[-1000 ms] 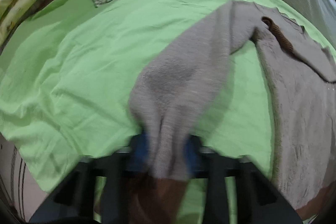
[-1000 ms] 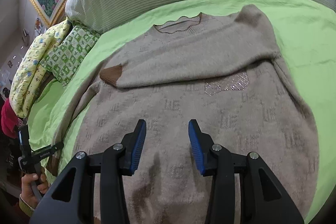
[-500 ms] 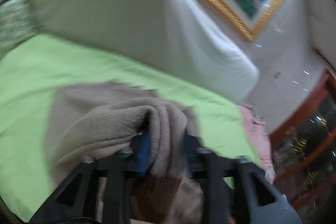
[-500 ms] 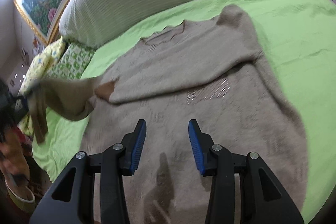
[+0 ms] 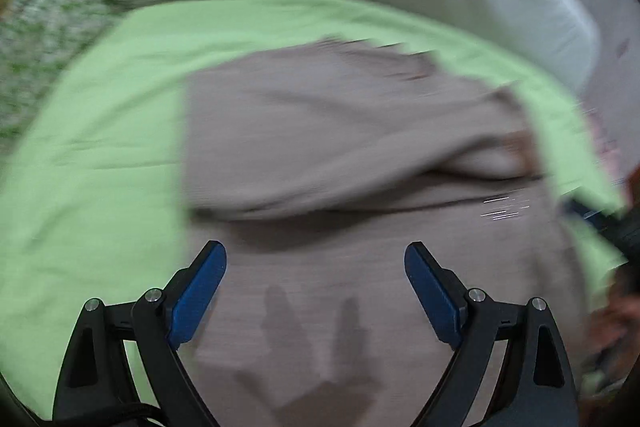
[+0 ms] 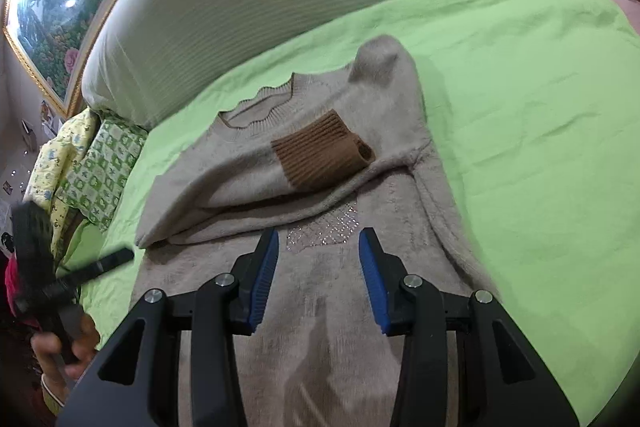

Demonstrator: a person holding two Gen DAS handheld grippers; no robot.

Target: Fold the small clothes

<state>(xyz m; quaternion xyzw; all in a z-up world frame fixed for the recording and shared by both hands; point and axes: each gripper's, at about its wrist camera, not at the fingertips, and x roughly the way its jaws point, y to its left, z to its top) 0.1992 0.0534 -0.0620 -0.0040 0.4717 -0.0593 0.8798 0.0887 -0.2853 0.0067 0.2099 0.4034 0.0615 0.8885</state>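
A beige sweater point(image 6: 320, 307) lies flat on a green bedsheet point(image 6: 540, 147), both sleeves crossed over its chest for folding. The left gripper point(image 5: 316, 267) is opening, empty; the right gripper point(image 6: 316, 267) hovers half-open at six o'clock, empty.

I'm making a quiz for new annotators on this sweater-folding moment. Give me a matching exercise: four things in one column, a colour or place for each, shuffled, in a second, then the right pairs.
Things:
1. sleeve cuff
2. bed sheet
3. sparkly patch
4. framed painting

Colour or place:
A. light green, under the sweater
B. on the wall, behind the headboard
C. brown ribbed knit, lying across the sweater's chest below the collar
D. on the sweater front, just beyond the right gripper

Pairs: 1-C, 2-A, 3-D, 4-B
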